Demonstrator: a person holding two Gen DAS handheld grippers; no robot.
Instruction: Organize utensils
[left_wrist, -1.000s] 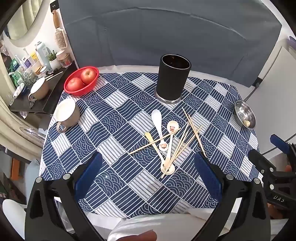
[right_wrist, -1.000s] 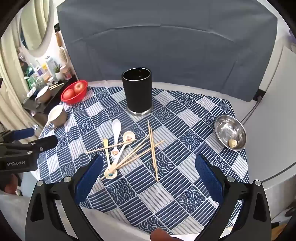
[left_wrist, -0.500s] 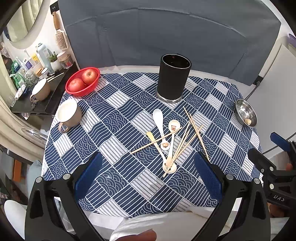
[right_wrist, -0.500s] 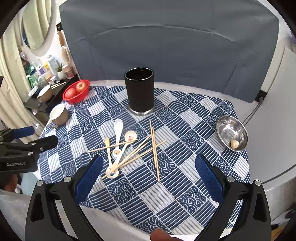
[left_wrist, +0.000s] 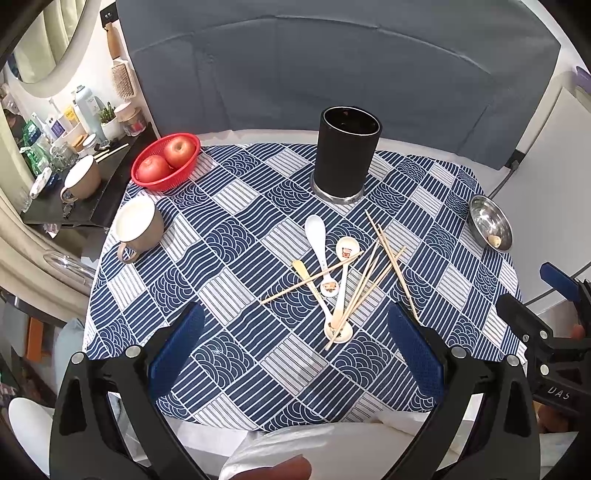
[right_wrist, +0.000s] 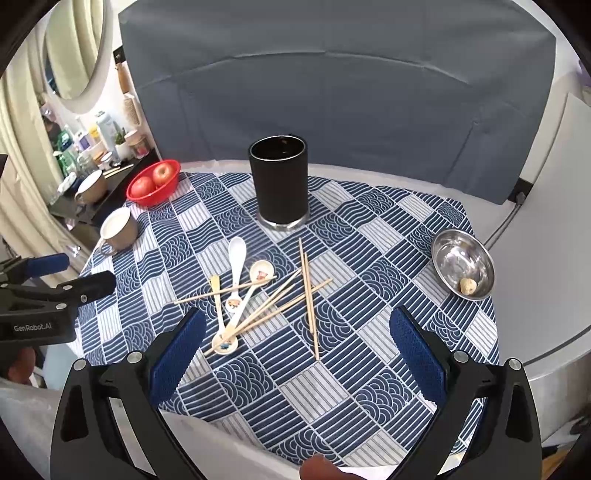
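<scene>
Both tools, left tool (left_wrist: 295, 345) and right tool (right_wrist: 297, 341), hang spread and empty; grabbing the crossed thin wooden chopsticks (right_wrist: 308, 295) could scatter the white ceramic spoons (right_wrist: 236, 267) beneath.

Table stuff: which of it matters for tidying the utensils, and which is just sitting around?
Belongs to the job:
spoons
chopsticks
black holder

Just lying about:
apple basket
mug
steel bowl
</scene>
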